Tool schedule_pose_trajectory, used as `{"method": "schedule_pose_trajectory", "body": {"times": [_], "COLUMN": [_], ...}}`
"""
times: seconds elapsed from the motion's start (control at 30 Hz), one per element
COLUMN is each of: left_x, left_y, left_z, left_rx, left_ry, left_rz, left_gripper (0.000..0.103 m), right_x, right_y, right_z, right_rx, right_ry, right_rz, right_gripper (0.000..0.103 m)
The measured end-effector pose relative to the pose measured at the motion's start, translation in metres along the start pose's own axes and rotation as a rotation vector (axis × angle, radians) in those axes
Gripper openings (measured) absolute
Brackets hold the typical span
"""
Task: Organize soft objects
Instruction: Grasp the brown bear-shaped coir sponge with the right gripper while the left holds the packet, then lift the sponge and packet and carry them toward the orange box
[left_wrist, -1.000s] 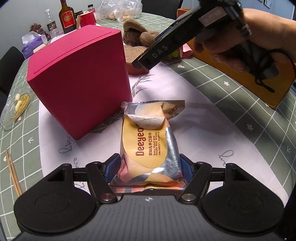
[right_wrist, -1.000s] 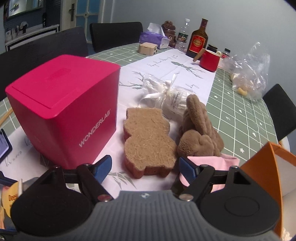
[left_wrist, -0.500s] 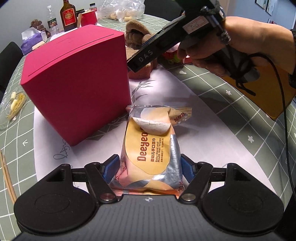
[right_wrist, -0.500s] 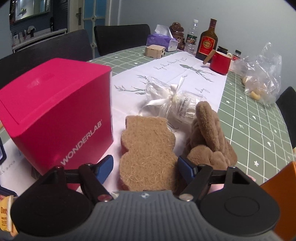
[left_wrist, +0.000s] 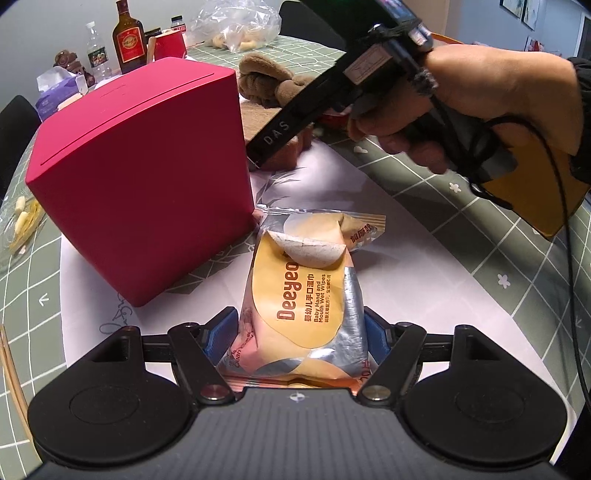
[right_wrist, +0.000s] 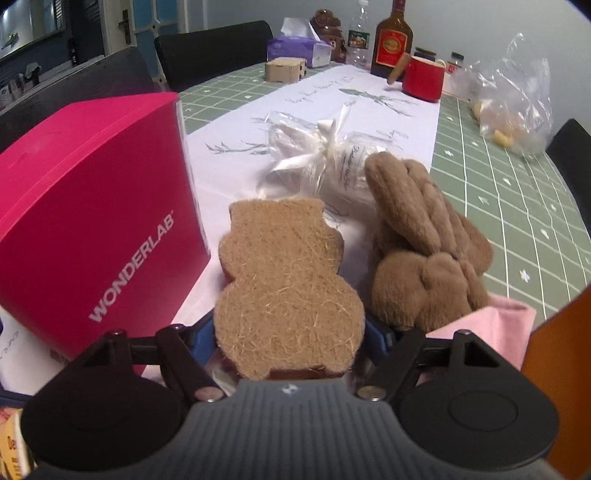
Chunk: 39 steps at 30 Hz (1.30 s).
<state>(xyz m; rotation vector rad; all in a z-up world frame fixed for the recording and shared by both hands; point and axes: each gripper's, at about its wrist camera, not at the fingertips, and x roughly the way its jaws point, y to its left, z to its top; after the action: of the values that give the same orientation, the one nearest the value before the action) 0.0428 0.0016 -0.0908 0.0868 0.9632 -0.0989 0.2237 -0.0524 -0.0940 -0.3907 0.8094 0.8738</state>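
My left gripper (left_wrist: 300, 334) has its two blue fingers (left_wrist: 221, 330) pressed on both sides of a pack of wet wipes (left_wrist: 303, 295). The pack is orange and silver. It lies flat on the white table runner (left_wrist: 413, 280) and points away from me, toward 12 o'clock. Its far end is just beside the bottom corner of the big red box (left_wrist: 136, 177), which sits at about 10 o'clock from the pack.

My right gripper (right_wrist: 290, 338) has its blue fingers (right_wrist: 201, 332) around the near end of a brown scratchy sponge (right_wrist: 284, 280) shaped like a little bear. The fingers are close on both sides of it, but the sponge hides their tips, so I cannot tell if they are squeezing it yet. The sponge lies on the runner with the red box at its 9 o'clock.

At 2 o'clock from the sponge is a fuzzy brown plush toy (right_wrist: 424, 254), very near it. A pink cloth (right_wrist: 491, 325) lies at 4 o'clock from the plush toy, touching it. Behind the sponge, at 12 o'clock, is a clear bag with a white ribbon (right_wrist: 325, 158).

In my left camera I see my right hand (left_wrist: 491, 107) holding the other gripper up at 1 o'clock, over the sponge.
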Motion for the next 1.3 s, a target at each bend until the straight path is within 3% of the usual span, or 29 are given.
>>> {"method": "schedule_pose_trajectory", "body": {"times": [0.57, 0.8, 0.93, 1.13, 1.3], "left_x": [0.002, -0.005, -0.011, -0.031, -0.049], "left_y": [-0.004, -0.015, -0.03, -0.043, -0.045], "left_z": [0.009, 0.006, 0.001, -0.001, 0.002], "left_rx": [-0.019, 0.031, 0.083, 0.125, 0.089], "left_ry": [0.034, 0.032, 0.032, 0.004, -0.033], "left_rz": [-0.002, -0.009, -0.017, -0.052, -0.07], "left_gripper": [0.078, 0.062, 0.059, 0.058, 0.058], "right_x": [-0.057, -0.079, -0.094, -0.126, -0.158], "right_y": [-0.006, -0.002, -0.001, 0.002, 0.003], "right_z": [-0.06, -0.083, -0.09, -0.091, -0.087], "right_rx": [0.151, 0.15, 0.161, 0.16, 0.156], "right_ry": [0.075, 0.085, 0.097, 0.05, -0.008], "right_rz": [0.02, 0.031, 0.042, 0.068, 0.085], "right_gripper": [0.075, 0.075, 0.075, 0.075, 0.075]}}
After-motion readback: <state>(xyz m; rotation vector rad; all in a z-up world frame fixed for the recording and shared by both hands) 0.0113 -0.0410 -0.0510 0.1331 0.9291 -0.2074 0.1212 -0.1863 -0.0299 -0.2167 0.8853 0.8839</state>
